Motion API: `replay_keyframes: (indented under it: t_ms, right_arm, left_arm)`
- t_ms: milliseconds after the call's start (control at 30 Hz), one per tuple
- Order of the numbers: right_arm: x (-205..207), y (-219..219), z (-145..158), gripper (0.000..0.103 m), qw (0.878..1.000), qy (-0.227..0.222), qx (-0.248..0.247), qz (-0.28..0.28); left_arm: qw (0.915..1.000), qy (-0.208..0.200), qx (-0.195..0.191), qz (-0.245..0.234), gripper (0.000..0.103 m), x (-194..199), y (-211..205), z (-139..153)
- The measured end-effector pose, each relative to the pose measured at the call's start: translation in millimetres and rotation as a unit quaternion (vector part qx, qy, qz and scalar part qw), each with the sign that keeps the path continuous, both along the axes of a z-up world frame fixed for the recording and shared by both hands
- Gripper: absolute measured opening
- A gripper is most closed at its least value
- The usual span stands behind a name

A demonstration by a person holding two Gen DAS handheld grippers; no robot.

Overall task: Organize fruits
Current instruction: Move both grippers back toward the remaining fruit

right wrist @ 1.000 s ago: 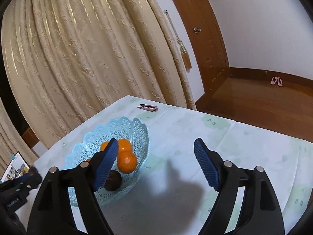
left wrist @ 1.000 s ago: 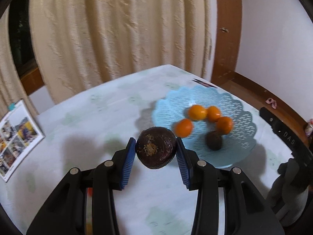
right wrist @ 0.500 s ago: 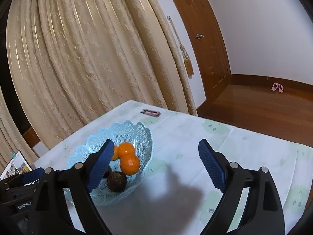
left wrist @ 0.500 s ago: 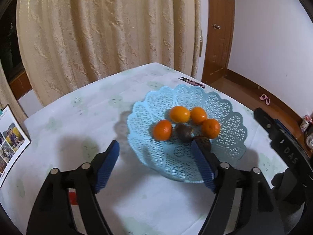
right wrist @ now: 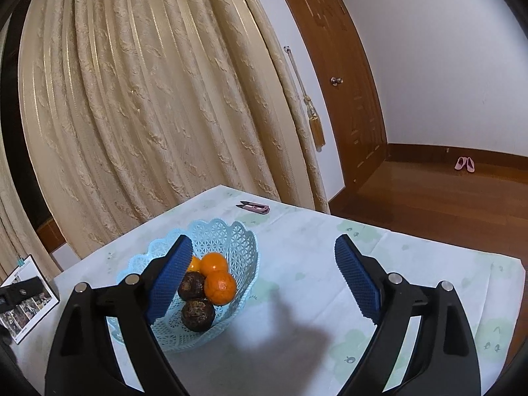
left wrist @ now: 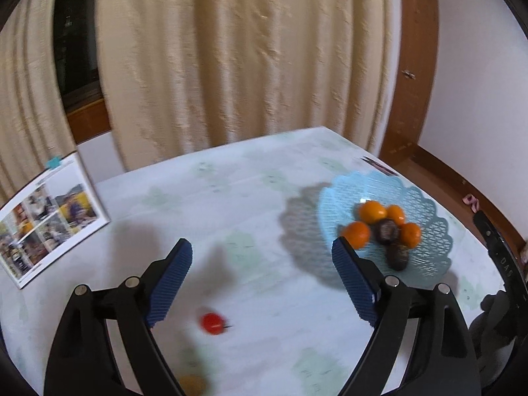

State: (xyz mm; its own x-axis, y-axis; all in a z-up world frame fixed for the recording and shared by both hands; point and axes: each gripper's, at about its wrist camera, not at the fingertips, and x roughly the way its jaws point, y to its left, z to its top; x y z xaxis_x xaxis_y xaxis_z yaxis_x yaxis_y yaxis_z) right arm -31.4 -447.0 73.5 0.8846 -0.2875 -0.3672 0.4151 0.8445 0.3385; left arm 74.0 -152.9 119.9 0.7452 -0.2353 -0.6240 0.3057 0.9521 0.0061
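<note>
A light blue lattice basket (left wrist: 425, 204) (right wrist: 241, 244) on the table holds several oranges (left wrist: 372, 212) (right wrist: 220, 287) and two dark brown fruits (left wrist: 386, 231) (right wrist: 197, 311). My left gripper (left wrist: 260, 283) is open and empty, left of the basket and above the table. A small red fruit (left wrist: 213, 323) lies on the cloth between its fingers, and a blurred orange fruit (left wrist: 191, 383) lies at the bottom edge. My right gripper (right wrist: 264, 283) is open and empty, above the table just right of the basket.
A photo booklet (left wrist: 46, 214) (right wrist: 23, 303) lies at the table's left. A small pink tool (right wrist: 254, 207) lies at the far table edge behind the basket. Curtains hang behind the table. The right gripper's dark body (left wrist: 501, 264) shows at the left wrist view's right edge.
My left gripper opened and let the dark brown fruit drop into the basket, then swung left away from the basket. The right gripper stayed open and barely moved.
</note>
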Motion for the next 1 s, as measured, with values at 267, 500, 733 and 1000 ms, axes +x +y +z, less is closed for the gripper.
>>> replay_keyframes:
  t_ms: [267, 500, 733, 1000]
  right_arm:
    - [1, 8, 2, 0.089, 1.0, 0.005, -0.023, -0.002]
    - [0, 17, 3, 0.089, 0.999, 0.013, -0.038, 0.0]
    - [-6, 37, 4, 0.089, 0.999, 0.021, -0.037, 0.033]
    - [-3, 93, 6, 0.089, 0.987, 0.05, -0.044, 0.147]
  left_arm:
    - [0.9979, -0.004, -0.002, 0.065, 0.086, -13, 70, 4]
    - [0.9952, 0.009, 0.0, 0.098, 0.086, -29, 115, -9]
    - [0.9928, 0.045, 0.007, 0.111, 0.086, -42, 138, -40]
    - [0.9914, 0.08, 0.008, 0.103, 0.081, -54, 146, -72]
